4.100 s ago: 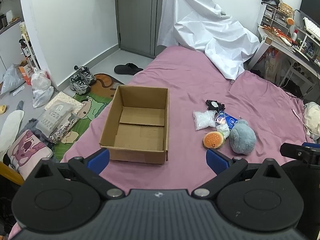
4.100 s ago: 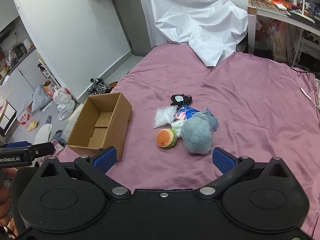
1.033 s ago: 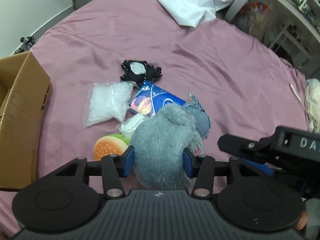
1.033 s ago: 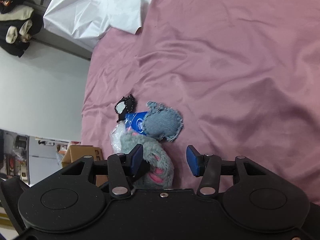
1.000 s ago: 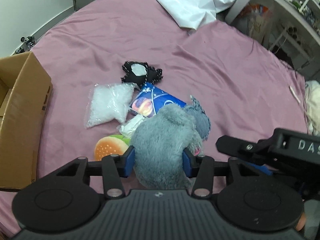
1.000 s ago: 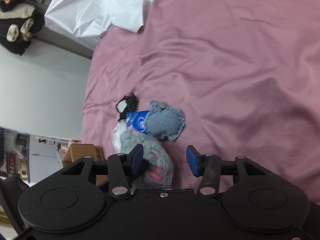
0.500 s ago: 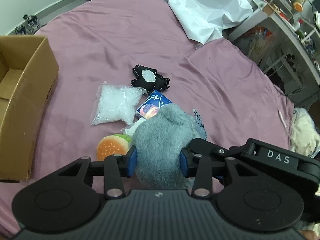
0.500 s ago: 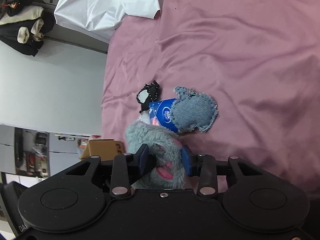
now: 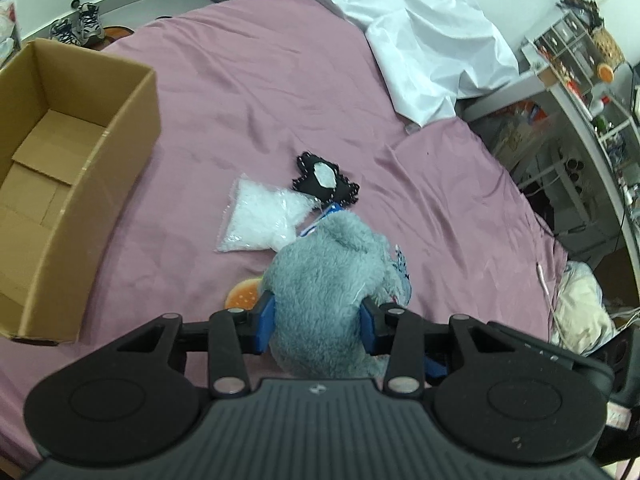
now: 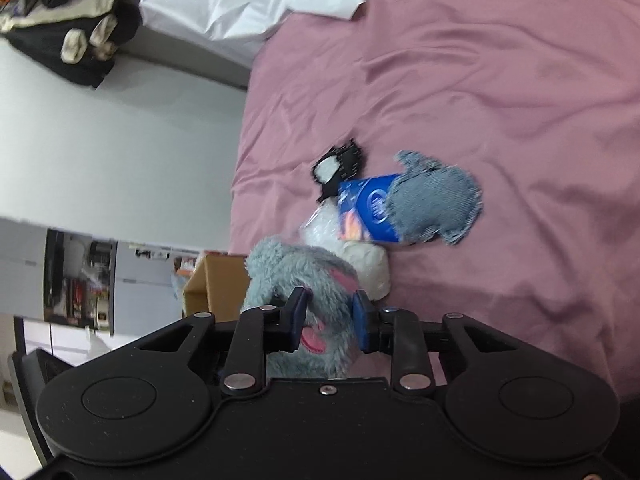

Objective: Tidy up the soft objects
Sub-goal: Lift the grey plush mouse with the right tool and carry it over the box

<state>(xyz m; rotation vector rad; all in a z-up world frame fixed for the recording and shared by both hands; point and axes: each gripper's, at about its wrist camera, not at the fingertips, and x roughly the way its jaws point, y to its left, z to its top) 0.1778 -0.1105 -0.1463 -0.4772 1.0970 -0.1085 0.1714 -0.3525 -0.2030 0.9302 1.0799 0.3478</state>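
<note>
A grey plush toy (image 9: 328, 280) is held above the pink bed by both grippers. My left gripper (image 9: 318, 320) is shut on its body. My right gripper (image 10: 327, 320) is shut on the plush toy (image 10: 304, 276) near its pink patch. Below lie a burger plush (image 9: 242, 295), a clear bag of white filling (image 9: 260, 222), a black and white pouch (image 9: 324, 180), a blue packet (image 10: 364, 210) and a denim pouch (image 10: 436, 200). An open, empty cardboard box (image 9: 60, 176) stands at the left.
A crumpled white sheet (image 9: 420, 36) lies at the head of the bed. Shelves with clutter (image 9: 580, 92) stand to the right. Shoes (image 9: 78, 26) sit on the floor beyond the box. A beige cloth (image 9: 580, 312) lies at the bed's right edge.
Both grippers have closed on the grey plush toy and lifted it off the bed. The denim pouch and blue packet beneath it now show.
</note>
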